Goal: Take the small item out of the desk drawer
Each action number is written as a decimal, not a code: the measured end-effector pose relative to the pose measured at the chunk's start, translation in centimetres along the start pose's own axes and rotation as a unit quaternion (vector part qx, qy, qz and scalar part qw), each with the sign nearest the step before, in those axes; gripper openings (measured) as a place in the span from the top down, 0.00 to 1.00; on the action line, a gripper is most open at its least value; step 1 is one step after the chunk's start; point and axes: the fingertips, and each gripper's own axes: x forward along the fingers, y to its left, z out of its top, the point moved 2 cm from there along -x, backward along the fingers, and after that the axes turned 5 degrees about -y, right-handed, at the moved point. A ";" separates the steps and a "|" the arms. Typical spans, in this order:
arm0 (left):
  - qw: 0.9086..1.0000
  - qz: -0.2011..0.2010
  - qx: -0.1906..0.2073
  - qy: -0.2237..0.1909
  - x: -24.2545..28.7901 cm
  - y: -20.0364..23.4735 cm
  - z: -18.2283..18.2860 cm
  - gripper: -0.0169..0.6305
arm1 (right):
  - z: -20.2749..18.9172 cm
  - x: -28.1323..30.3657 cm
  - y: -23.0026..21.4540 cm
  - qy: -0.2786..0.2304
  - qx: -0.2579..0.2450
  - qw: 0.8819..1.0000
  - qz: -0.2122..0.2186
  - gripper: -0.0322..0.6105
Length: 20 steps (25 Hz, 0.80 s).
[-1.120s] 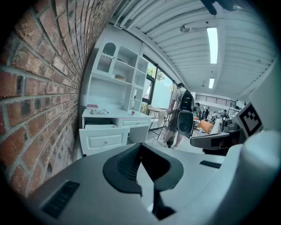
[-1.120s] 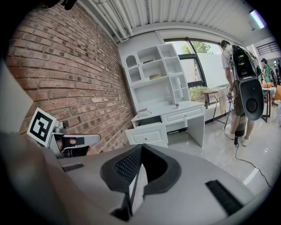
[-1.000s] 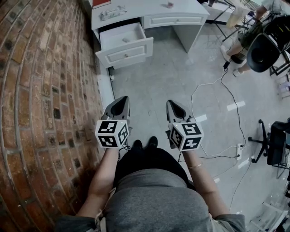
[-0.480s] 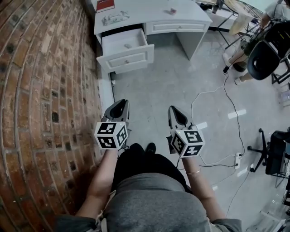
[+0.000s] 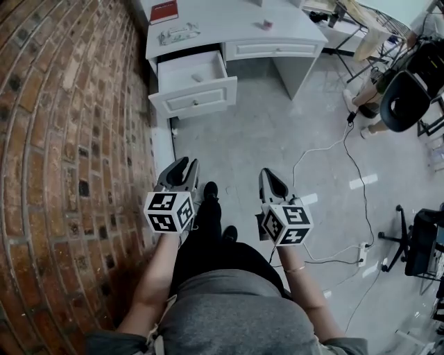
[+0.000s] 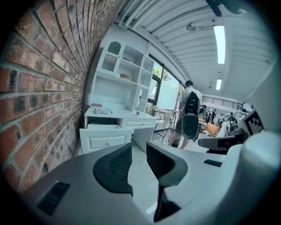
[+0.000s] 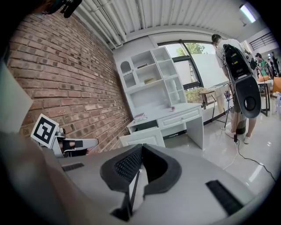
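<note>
As the open drawer [image 5: 191, 69] far ahead holds the small item [image 5: 198, 78], the empty left gripper [image 5: 180, 166] is opening; the right gripper [image 5: 271, 176] is pressed together.

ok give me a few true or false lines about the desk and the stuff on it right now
1. The drawer of the desk stands open. True.
2. A small item lies inside the drawer. True.
3. The right gripper holds the small item. False: its jaws are together on nothing, well short of the desk.
4. The book lies on the floor. False: the red book lies on the desk top.
</note>
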 end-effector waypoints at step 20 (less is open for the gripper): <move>1.000 0.019 -0.005 0.015 13.3 10.8 5.1 0.65 | 3.1 16.3 -1.4 0.042 0.007 0.999 -0.007 0.94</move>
